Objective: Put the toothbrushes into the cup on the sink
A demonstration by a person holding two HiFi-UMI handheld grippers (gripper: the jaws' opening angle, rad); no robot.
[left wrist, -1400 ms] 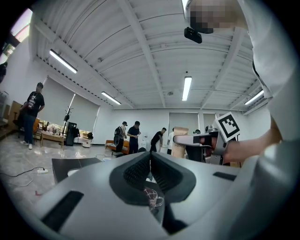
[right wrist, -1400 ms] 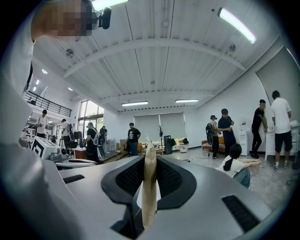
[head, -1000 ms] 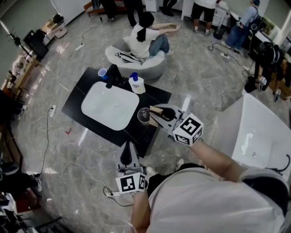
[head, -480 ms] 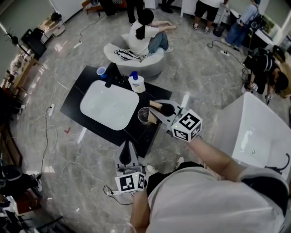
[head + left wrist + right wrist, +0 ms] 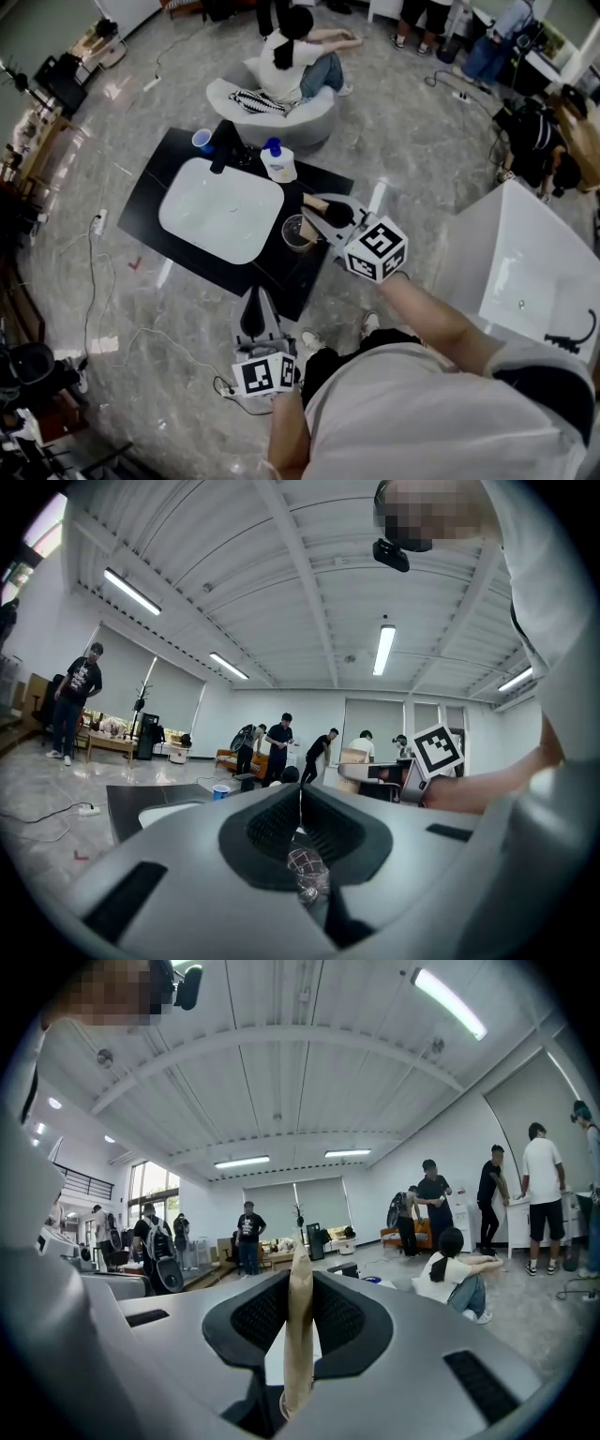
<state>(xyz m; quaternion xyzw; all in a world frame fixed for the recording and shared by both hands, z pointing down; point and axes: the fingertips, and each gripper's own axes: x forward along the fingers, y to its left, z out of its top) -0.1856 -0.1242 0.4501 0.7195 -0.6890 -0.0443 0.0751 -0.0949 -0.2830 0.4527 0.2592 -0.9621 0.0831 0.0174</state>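
A clear glass cup (image 5: 295, 232) stands on the black counter (image 5: 178, 159), just right of the white sink basin (image 5: 220, 208). My right gripper (image 5: 317, 214) hovers right above the cup, shut on a beige wooden toothbrush (image 5: 308, 202). In the right gripper view the toothbrush handle (image 5: 298, 1335) stands upright between the shut jaws. My left gripper (image 5: 254, 300) hangs below the counter's near edge, shut with nothing in it. In the left gripper view its jaws meet, and a bit of patterned glass (image 5: 306, 874) shows behind them.
A white bottle with a blue cap (image 5: 278, 161), a black faucet (image 5: 225, 145) and a blue cup (image 5: 202, 141) stand at the counter's far side. A person sits on a pale beanbag (image 5: 291, 112) beyond. A white bathtub (image 5: 525, 272) lies to the right. Cables trail on the floor.
My right gripper has shifted a little left and forward with the toothbrush, closer over the cup. The left gripper has stayed where it was.
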